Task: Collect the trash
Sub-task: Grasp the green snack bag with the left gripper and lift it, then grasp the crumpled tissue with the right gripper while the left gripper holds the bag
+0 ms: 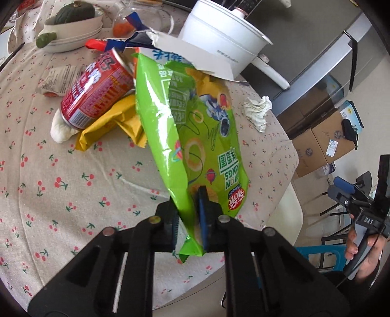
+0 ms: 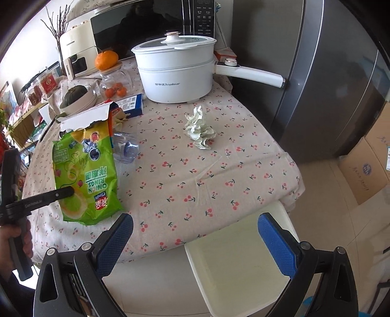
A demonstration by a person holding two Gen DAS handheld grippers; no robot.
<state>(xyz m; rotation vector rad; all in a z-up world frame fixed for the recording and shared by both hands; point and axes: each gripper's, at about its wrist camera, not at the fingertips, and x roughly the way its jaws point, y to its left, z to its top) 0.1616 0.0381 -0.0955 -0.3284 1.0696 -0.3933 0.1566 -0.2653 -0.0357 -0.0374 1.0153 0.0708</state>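
My left gripper (image 1: pixel 189 214) is shut on the lower end of a green onion-rings snack bag (image 1: pixel 190 126) and holds it over the table; the bag also shows in the right wrist view (image 2: pixel 85 175). Behind it lie a red can (image 1: pixel 97 90), a yellow wrapper (image 1: pixel 109 126), a torn white-and-blue packet (image 1: pixel 185 56) and a crumpled white tissue (image 1: pixel 258 109), which also shows in the right wrist view (image 2: pixel 199 129). A clear plastic bottle (image 2: pixel 125 147) lies beside the bag. My right gripper (image 2: pixel 195 241) is open and empty at the table's front edge.
A white electric pot (image 2: pixel 175 70) with a long handle stands at the back of the cherry-print tablecloth (image 2: pixel 195 185). A bowl with a squash (image 1: pixel 73 22) and a glass jar (image 2: pixel 114 80) are at the back left. A white chair seat (image 2: pixel 238 258) is below. Cardboard boxes (image 1: pixel 324 139) stand on the floor.
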